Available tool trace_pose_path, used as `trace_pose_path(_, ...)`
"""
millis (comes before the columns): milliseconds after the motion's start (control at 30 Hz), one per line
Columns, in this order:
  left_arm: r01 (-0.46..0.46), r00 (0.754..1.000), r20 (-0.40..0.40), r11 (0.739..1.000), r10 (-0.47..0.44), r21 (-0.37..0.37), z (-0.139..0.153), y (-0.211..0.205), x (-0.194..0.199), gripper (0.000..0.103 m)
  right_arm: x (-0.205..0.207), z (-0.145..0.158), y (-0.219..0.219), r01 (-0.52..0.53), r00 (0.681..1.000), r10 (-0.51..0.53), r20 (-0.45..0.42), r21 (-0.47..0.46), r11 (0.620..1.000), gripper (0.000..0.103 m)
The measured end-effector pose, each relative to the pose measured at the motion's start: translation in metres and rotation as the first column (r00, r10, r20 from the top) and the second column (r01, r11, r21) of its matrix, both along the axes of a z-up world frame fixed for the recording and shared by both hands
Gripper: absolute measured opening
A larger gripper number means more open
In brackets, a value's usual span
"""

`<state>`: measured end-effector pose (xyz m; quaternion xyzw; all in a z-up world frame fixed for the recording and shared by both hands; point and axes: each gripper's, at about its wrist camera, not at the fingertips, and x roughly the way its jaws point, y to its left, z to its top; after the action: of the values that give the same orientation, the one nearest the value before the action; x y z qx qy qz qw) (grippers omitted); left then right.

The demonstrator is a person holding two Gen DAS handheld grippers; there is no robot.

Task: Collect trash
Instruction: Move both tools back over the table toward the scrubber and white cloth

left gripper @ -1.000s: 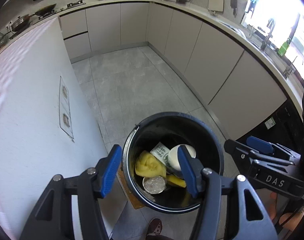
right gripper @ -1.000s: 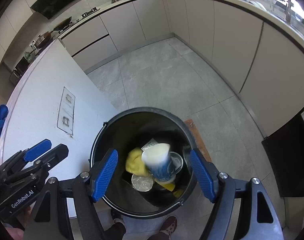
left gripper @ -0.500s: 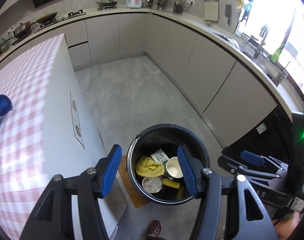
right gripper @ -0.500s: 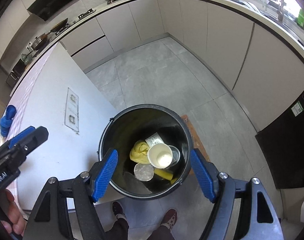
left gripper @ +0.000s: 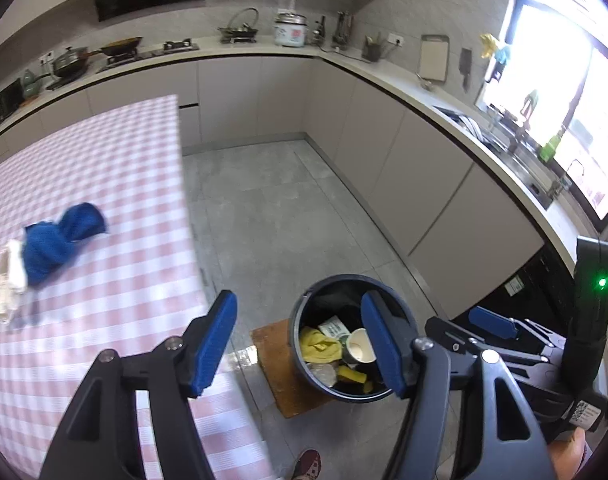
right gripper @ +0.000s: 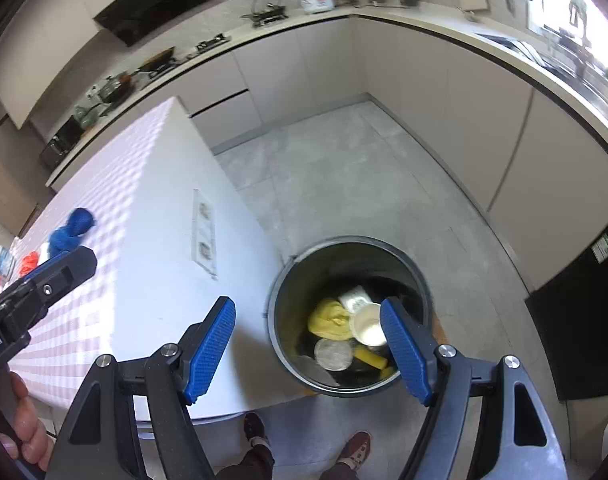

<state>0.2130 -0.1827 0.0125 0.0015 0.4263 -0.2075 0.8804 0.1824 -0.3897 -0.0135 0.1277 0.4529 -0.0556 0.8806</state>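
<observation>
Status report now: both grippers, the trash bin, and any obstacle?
Left gripper opening, empty; right gripper open, empty. Bin on floor holds paper cup, yellow cloth. Nothing blocks it.

The left gripper's blue pad [left gripper: 381, 344] covers the paper cup's [left gripper: 359, 346] right side; blurred pale cloth [left gripper: 8, 284] is cut off at the frame's left edge.

A rice cooker [left gripper: 290, 30] and a lidded pan [left gripper: 68, 62] stand on the far counter; a cutting board [left gripper: 434, 57] leans against the wall.
</observation>
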Motion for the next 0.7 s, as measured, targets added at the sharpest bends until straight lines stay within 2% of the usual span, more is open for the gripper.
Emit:
trace_pose_path(367,-0.136,0.991,0.016,0.991,0.136,-0.002,0.004,0.087,-0.002,0.067,0.023,0.023,0.096,-0.144,0.989,0.143,0.047,0.011,0.99,0.077)
trace_pose_path(700,-0.293,0.956,0.036,0.956,0.293,0.003,0.004,0.185,0.005,0.067,0.045,0.026,0.186,-0.278,0.959,0.278,0.056,-0.002,0.96,0.077)
